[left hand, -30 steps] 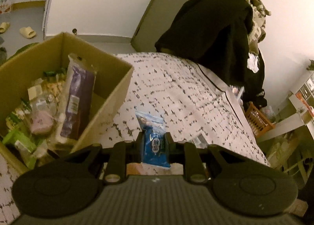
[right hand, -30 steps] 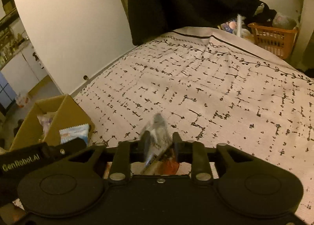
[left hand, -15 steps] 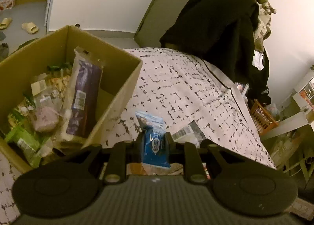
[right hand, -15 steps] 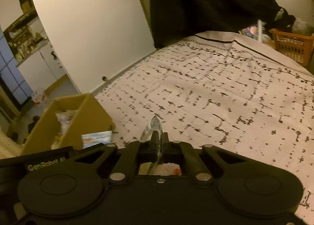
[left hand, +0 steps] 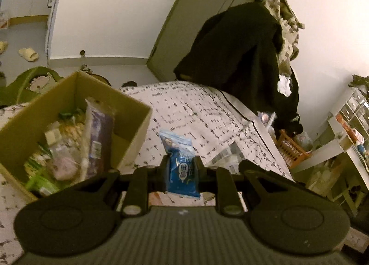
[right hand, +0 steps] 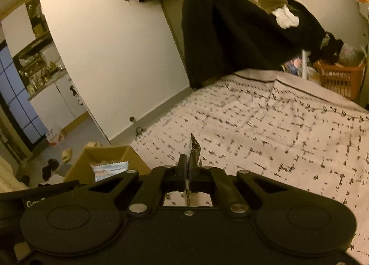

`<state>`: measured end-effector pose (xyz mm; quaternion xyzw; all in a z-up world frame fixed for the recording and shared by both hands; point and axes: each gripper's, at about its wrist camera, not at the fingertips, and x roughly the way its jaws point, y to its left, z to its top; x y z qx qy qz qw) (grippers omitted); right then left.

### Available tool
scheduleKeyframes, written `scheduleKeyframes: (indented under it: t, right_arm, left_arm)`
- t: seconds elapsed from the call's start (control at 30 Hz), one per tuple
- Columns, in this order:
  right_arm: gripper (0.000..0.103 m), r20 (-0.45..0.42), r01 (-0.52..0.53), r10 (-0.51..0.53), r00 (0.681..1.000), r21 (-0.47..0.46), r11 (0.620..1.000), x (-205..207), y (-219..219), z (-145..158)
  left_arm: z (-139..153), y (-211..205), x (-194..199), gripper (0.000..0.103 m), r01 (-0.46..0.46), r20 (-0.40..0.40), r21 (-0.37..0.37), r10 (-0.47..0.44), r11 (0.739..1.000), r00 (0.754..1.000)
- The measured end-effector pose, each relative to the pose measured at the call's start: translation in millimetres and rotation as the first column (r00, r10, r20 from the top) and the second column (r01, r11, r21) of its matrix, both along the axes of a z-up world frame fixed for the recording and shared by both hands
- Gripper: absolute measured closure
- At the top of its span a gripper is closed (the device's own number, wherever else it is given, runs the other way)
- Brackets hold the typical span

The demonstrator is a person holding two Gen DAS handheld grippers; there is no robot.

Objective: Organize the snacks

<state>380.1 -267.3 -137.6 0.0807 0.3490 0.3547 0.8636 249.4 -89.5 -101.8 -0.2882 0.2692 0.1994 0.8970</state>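
Blue packet (left hand: 182, 168) is pinched in the left hand-held gripper (left hand: 181, 169); a thin wrapper (right hand: 192, 156) is now clamped by the right hand-held gripper (right hand: 188, 168). Both are raised, ready for the box (left hand: 136, 126).

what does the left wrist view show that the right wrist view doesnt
Only the left wrist view: the left claw shut on a blue packet, the snacks inside the box, and white shelves.

Only the right wrist view: the right claw shut on a thin dark wrapper, and a kitchen doorway.

Both: the box, the patterned bedspread, the black coat and the orange basket.
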Motion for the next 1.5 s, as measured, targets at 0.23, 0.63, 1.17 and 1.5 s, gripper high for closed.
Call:
scheduleKeyframes:
  t: [0.23,0.63,1.17,1.5]
  right_arm:
    - [0.102,0.030,-0.024,0.022,0.999,0.045,0.999,-13,7,16]
    - [0.102,0.054,-0.051,0.045,0.998,0.107,0.993,-26,28,28]
    - [0.103,0.101,-0.081,0.065,0.993,0.165,0.983,-43,55,39]
    - [0.103,0.106,-0.113,0.098,0.990,0.144,0.983,-42,71,32]
  left_arm:
    - [16,17,-18,0.085,-0.030,0.000,0.014,0.030,0.999,1.000]
    - [26,56,-51,0.085,-0.117,-0.026,0.045,0.119,0.992,0.993]
    - [4,106,-76,0.084,-0.202,-0.096,0.012,0.202,0.979,0.975]
    - [-13,111,-75,0.084,-0.209,-0.134,0.007,0.208,0.978,0.969]
